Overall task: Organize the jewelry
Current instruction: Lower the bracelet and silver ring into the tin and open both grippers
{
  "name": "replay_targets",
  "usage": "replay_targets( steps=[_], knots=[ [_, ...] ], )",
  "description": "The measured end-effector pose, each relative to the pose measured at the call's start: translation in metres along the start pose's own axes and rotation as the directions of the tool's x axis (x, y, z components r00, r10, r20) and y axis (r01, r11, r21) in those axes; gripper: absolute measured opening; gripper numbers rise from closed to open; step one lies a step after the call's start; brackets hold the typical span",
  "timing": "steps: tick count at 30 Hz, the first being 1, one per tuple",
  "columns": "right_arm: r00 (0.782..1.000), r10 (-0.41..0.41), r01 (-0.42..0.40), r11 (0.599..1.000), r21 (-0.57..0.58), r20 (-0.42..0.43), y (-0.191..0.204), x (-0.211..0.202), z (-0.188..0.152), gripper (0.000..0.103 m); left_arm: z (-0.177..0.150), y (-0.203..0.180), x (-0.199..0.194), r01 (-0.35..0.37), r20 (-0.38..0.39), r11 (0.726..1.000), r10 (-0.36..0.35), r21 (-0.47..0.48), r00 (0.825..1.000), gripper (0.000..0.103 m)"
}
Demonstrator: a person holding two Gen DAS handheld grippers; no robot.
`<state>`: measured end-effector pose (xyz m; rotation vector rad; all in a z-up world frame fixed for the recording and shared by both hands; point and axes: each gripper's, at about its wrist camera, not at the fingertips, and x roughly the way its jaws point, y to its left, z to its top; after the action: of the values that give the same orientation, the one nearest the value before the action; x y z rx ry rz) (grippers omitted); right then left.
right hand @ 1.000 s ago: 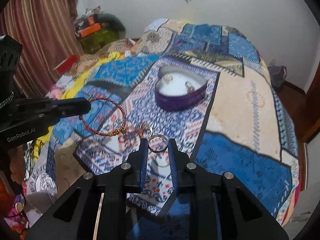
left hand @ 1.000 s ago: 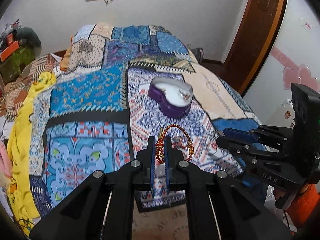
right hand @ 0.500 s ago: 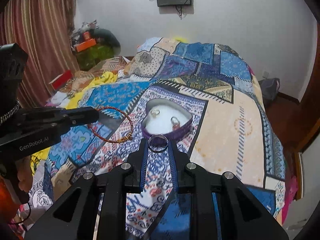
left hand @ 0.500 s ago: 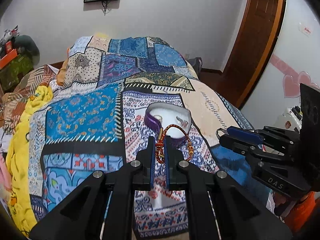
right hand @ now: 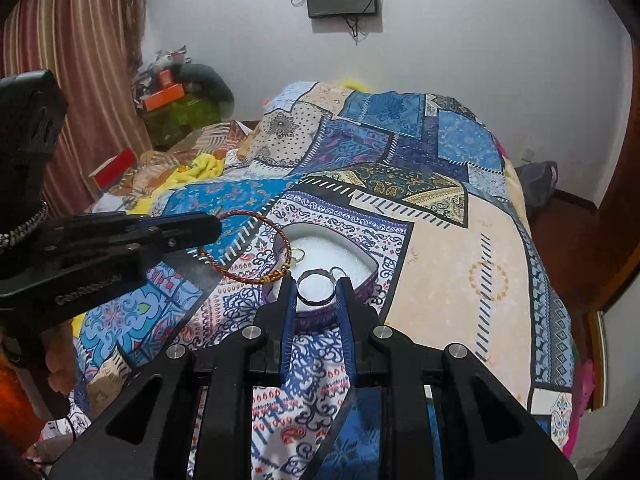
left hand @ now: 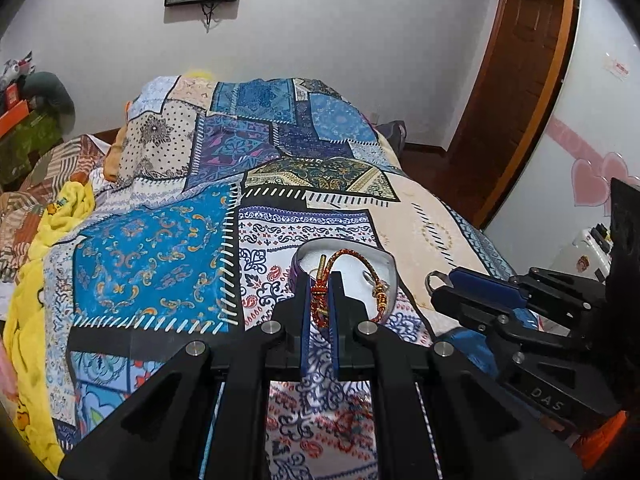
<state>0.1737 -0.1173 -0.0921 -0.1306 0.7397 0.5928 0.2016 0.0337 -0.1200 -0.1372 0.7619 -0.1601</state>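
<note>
Left claw pinching the red-gold bracelet, right claw gripping a silver ring, both poised at mid-frame directly over the heart-shaped box on the bed.

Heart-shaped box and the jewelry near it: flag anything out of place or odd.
Nothing looks spilled or damaged. The heart-shaped box sits open on the quilt with small rings inside. The left claw holds the red bracelet, the right claw a silver ring, both near the box.
</note>
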Motion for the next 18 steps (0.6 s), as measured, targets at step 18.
replay_targets(
  steps=[18],
  knots=[
    [0.992, 0.078, -0.075, 0.997, 0.027, -0.101, -0.01, 0.046, 0.01, 0.018, 0.013, 0.003, 0.056, 0.044, -0.087, 0.999, -0.042, 0.012, 0.995, 0.007]
  ],
)
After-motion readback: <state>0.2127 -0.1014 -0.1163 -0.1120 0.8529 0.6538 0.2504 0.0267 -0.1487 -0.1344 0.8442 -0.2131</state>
